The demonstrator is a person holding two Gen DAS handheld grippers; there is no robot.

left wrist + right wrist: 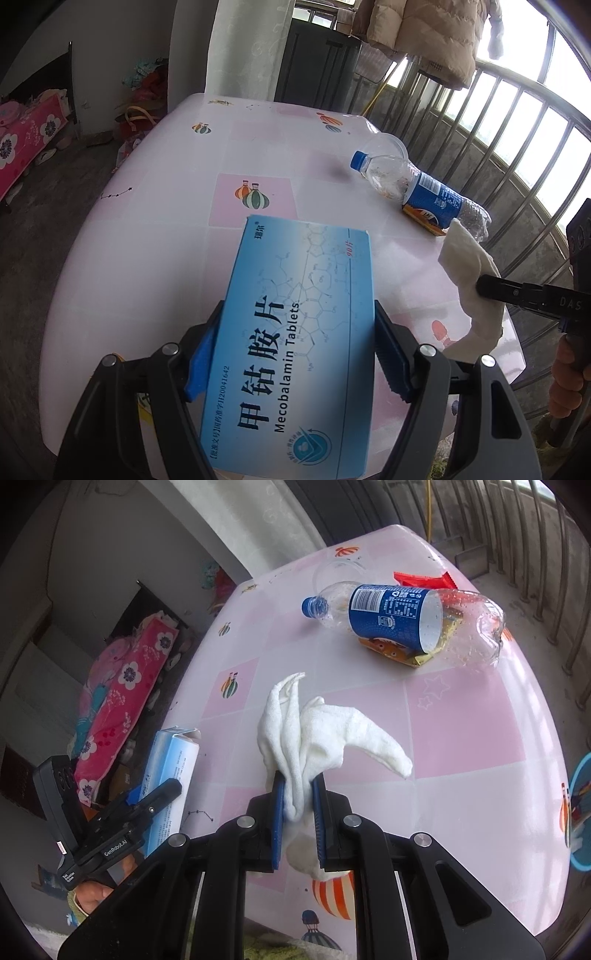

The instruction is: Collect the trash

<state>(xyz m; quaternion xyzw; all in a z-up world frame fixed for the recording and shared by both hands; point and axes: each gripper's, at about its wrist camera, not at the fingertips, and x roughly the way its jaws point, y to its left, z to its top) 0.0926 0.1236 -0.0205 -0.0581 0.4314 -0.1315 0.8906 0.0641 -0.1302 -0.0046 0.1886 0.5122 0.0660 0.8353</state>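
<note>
the box (295,332) sits between the left gripper's (295,354) fingers above the table (147,258). to its right the cloth (314,734) hangs in the right gripper (298,805). beyond lies a bottle (399,616) atop wrappers (391,650), a cup (338,572) behind it.

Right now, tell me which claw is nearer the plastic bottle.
Right. The right claw, holding the white cloth, sits just short of the plastic bottle; the left claw, clamped on the blue box, is farther back.
</note>
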